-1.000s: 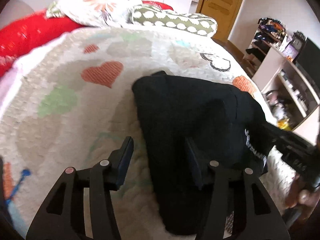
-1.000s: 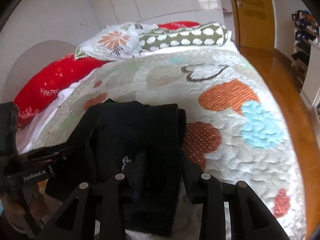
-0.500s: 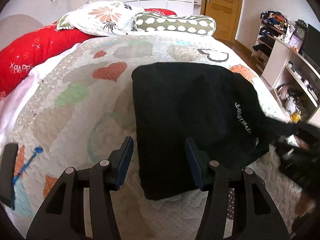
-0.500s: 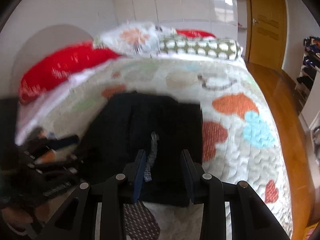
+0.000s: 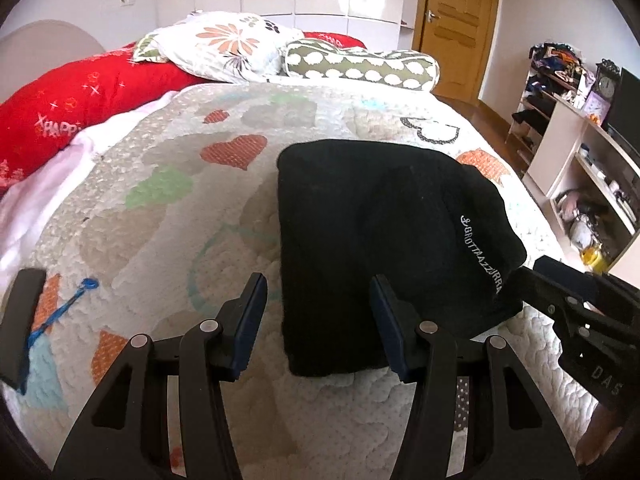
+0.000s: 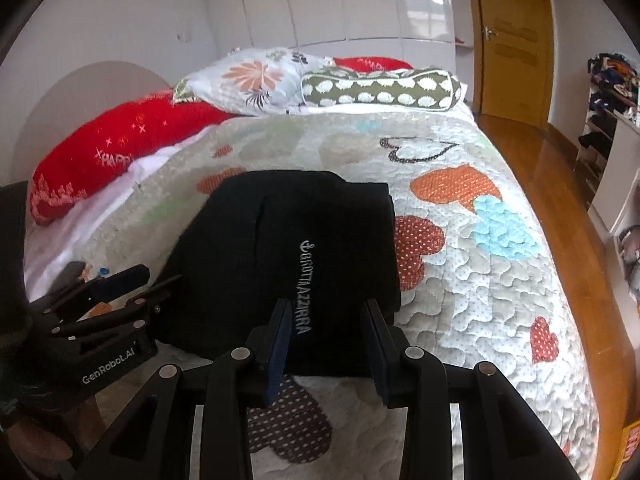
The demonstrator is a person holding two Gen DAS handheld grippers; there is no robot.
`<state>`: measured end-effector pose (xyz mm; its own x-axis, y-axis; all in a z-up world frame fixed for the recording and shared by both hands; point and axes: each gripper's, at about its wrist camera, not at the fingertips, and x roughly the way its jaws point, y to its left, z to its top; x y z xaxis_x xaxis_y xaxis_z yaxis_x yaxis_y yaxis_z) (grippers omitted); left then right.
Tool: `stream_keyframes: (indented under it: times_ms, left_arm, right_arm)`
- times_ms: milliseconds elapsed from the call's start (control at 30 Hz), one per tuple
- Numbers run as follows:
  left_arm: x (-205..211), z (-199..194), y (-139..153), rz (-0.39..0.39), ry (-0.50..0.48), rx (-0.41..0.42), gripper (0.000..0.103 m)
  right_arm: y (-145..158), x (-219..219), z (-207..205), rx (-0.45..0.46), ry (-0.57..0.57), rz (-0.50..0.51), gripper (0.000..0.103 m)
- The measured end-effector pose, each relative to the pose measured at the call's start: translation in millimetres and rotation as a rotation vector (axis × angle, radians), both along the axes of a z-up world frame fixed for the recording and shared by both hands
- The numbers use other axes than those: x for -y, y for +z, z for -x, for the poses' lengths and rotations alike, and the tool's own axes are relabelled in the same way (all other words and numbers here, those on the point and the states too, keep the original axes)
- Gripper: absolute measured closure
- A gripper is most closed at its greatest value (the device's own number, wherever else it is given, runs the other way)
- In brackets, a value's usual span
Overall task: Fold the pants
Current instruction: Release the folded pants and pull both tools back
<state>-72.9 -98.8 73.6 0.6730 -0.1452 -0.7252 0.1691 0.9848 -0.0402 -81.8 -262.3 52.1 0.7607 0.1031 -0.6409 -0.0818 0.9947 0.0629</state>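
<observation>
A bed covered by a pale quilt (image 5: 160, 240) patterned with coloured hearts, with a red pillow (image 5: 80, 100), a floral pillow (image 5: 224, 46) and a green spotted bolster (image 5: 360, 66) at its head, near a wooden door (image 5: 456, 20) and cluttered shelves (image 5: 580, 152).

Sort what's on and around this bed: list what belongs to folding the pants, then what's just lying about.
Belongs to the job:
- black pants, folded on the quilt
- left claw, open, empty
- right claw, open, empty

Just lying about:
- red pillow
- floral pillow
- green spotted bolster
- cluttered shelves
</observation>
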Motion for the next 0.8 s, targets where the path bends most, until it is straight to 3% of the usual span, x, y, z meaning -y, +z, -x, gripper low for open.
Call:
stream_keyframes:
  times_ms: [433, 800]
  left_arm:
    - [-11, 38, 28, -0.076, 0.057, 0.095, 0.05]
    - [-18, 56, 33, -0.093, 0.09, 0.114, 0.05]
  right_arm:
    - [10, -9, 28, 0.031, -0.043, -0.022, 0.06]
    - [15, -18, 48, 0.041, -0.031, -0.008, 0.057]
